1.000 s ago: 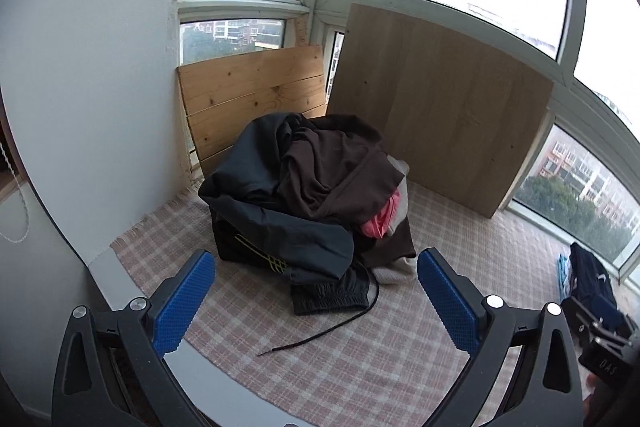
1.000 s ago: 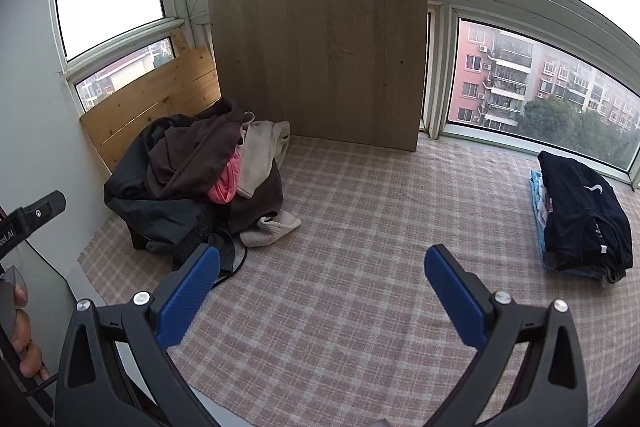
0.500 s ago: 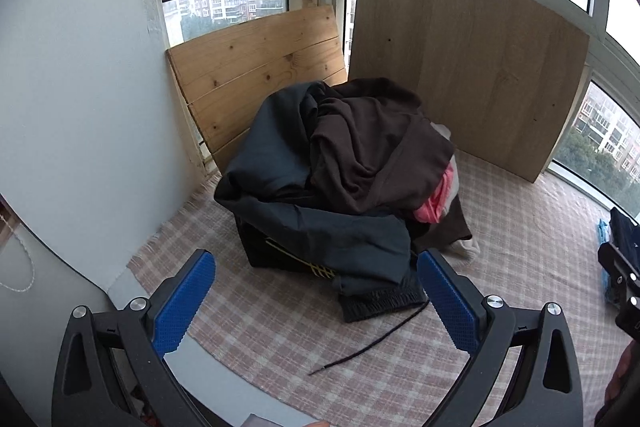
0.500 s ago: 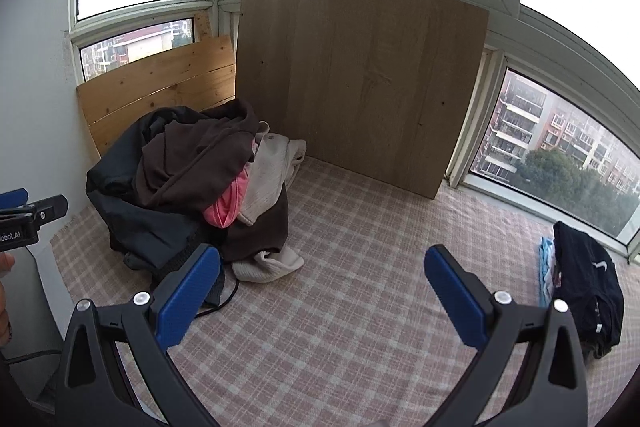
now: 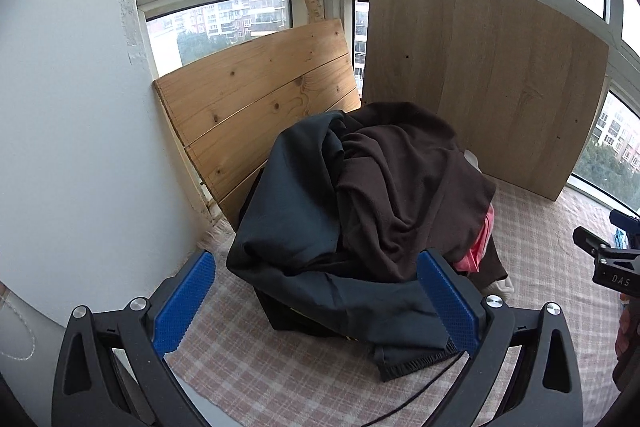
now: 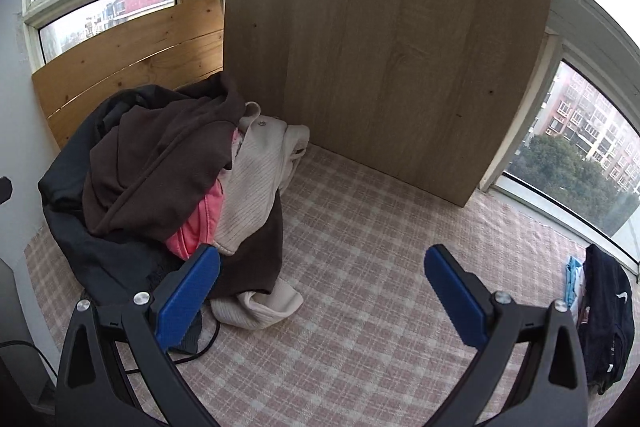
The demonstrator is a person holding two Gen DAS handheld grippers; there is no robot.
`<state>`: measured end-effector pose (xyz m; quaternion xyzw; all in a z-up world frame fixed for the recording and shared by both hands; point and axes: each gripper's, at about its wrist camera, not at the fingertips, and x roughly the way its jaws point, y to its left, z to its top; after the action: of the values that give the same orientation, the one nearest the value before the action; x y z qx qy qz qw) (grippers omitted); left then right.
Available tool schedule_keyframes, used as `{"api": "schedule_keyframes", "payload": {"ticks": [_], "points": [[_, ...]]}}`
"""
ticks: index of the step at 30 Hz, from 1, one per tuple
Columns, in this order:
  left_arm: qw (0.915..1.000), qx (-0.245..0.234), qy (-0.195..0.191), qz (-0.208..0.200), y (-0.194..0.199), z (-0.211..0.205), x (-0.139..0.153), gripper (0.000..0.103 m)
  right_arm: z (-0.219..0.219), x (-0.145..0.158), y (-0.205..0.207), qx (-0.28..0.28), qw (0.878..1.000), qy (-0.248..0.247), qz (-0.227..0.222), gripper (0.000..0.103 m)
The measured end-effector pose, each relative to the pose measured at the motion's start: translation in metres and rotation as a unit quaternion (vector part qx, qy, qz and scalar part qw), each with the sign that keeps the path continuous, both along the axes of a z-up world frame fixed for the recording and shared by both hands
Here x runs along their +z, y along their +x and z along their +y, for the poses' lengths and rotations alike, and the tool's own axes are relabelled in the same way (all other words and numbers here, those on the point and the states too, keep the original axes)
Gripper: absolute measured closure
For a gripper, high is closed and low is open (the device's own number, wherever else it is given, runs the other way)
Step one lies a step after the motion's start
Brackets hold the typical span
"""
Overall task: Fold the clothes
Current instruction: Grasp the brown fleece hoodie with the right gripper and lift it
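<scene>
A heap of unfolded clothes (image 5: 360,211) fills and overhangs a dark box on the checked cloth. On top lies a brown fleece garment (image 5: 404,183), with a dark teal one (image 5: 288,223) draped over the front and a pink piece (image 6: 200,215) and a cream knit (image 6: 256,183) on the right side. My left gripper (image 5: 316,303) is open just in front of the heap, holding nothing. My right gripper (image 6: 320,291) is open too, above the cloth to the right of the heap (image 6: 160,179), its left finger close to the pink piece.
Two wooden boards (image 5: 480,75) lean against the windows behind the heap. A folded stack of dark clothes (image 6: 608,311) lies at the far right. A white wall (image 5: 72,115) stands to the left. A black cord (image 6: 200,347) trails on the checked cloth (image 6: 380,267).
Both grippers have moved forward and toward the heap, which now looms larger in each view. Both stay open and nothing has been taken hold of.
</scene>
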<state>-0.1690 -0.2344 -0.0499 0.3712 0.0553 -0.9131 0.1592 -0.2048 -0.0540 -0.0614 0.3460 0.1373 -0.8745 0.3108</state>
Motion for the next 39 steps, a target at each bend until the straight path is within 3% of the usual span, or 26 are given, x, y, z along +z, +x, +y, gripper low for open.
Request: {"api": "schedule_keyframes", "payload": {"ticks": [10,16,25,27,29,31,32,35,39], "points": [[0.9999,0.005,0.013,-0.010,-0.013,-0.020,-0.017,0.002,-0.070,-0.023,-0.024,0.059,0.998,-0.018,-0.024,0.000],[0.9993,0.028,0.013,-0.020,-0.005,-0.030,-0.028,0.002,-0.128,-0.029,-0.050,0.075,0.997,0.009,-0.009,0.000],[0.9986,0.040,0.017,-0.031,-0.001,-0.036,-0.035,0.002,-0.169,-0.045,-0.074,0.102,0.993,0.034,-0.049,0.001],[0.9986,0.040,0.017,-0.032,-0.001,-0.036,-0.036,0.002,-0.175,-0.049,-0.073,0.113,0.991,0.039,-0.053,0.011],[0.9986,0.037,0.017,-0.033,-0.002,-0.036,-0.036,0.002,-0.179,-0.053,-0.072,0.122,0.990,0.043,-0.063,0.039],[0.9987,0.035,0.016,-0.033,-0.003,-0.035,-0.035,0.002,-0.182,-0.056,-0.071,0.123,0.988,0.047,-0.077,0.042],[0.9987,0.034,0.015,-0.034,-0.003,-0.035,-0.034,0.002,-0.183,-0.057,-0.071,0.125,0.988,0.045,-0.082,0.054],[0.9989,0.029,0.013,-0.035,-0.003,-0.033,-0.034,0.002,-0.180,-0.053,-0.069,0.130,0.987,0.034,-0.086,0.072],[0.9990,0.023,0.014,-0.036,-0.003,-0.032,-0.034,0.002,-0.172,-0.036,-0.066,0.134,0.988,0.006,-0.080,0.085]]}}
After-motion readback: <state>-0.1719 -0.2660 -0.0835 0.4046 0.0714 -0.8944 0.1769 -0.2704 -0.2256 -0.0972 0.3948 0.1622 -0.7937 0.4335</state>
